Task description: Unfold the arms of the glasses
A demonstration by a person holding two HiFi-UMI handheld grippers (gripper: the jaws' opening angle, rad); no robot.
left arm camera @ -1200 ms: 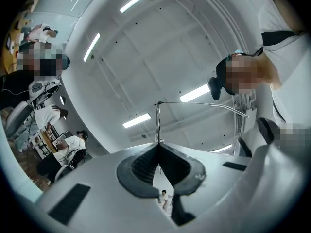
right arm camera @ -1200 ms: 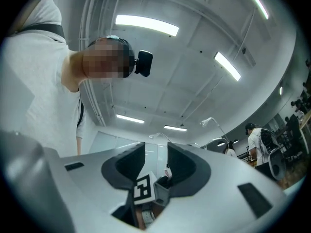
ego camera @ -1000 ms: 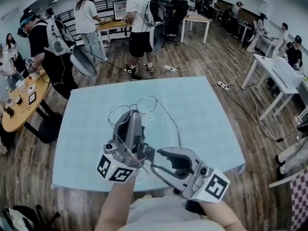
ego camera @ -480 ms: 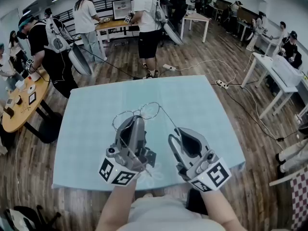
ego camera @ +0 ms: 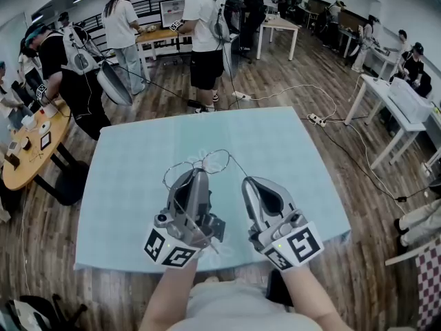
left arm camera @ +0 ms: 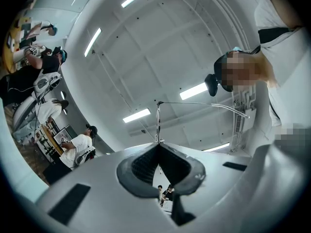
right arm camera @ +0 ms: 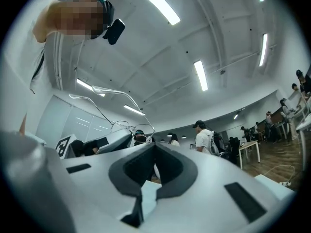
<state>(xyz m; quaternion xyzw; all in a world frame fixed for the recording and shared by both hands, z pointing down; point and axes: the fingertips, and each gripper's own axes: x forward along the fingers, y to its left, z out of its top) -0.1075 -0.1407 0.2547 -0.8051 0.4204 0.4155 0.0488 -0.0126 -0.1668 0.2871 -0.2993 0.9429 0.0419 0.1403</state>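
Now | left gripper (ego camera: 196, 174) jaws pressed together on a thin wire of the glasses (ego camera: 216, 161) | right gripper (ego camera: 249, 183) jaws have just been closing, pinching one arm's wire at their tips | glasses: thin metal frame, round clear lenses, that arm running back from the lens | held above the worktop (ego camera: 131, 185), middle toward its near edge.

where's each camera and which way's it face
Head view: on the person's head, facing down at the table; shows forearms, left tool, right tool.
Left gripper view: on the left tool, aimed at the ceiling; shows its jaws shut on the glasses.
Right gripper view: on the right tool, facing across the room; shows its jaws just closed, nothing seen between.
Shared: all see the glasses.
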